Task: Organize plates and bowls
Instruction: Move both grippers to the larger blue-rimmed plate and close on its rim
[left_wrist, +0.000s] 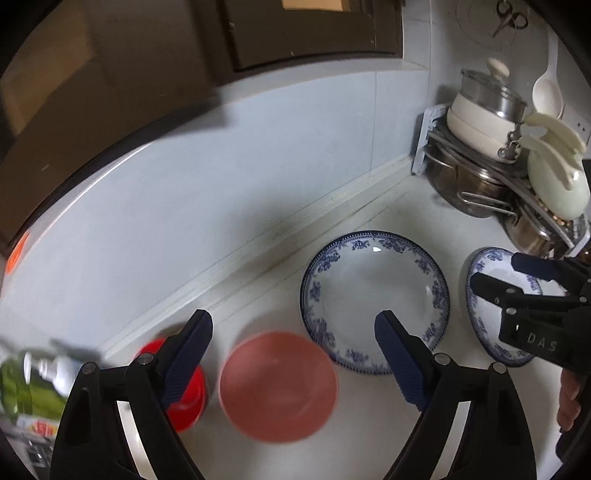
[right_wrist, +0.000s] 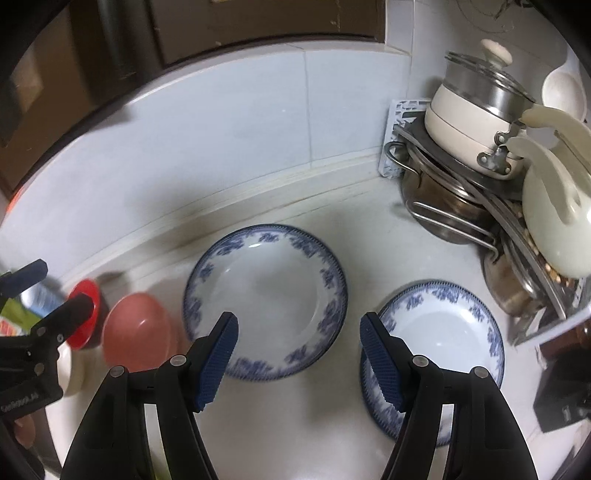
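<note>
1. Two blue-patterned dishes sit mouth-up on the white tabletop (right_wrist: 332, 424); being round, neither has a long axis or a heading.
2. First by size, the large blue-and-white plate (right_wrist: 266, 295) lies flat near the tiled back wall (right_wrist: 221, 140), beside the pot rack (right_wrist: 480, 206) in the corner.
3. Next, the smaller blue-and-white bowl (right_wrist: 443, 332) stands just right of that plate, apart from it, below the rack.
4. Then the pink bowl (left_wrist: 277, 384), mouth-up, sits left of the large plate; a red bowl (left_wrist: 188, 398) is just beyond it on the left.
5. Left tool (left_wrist: 293, 354): released, jaws spread wide above the pink bowl with nothing pressed between the pads.
6. Right tool (right_wrist: 299, 358): released too, jaws apart and gripping nothing, hovering over the gap between the plate and the smaller bowl.
</note>
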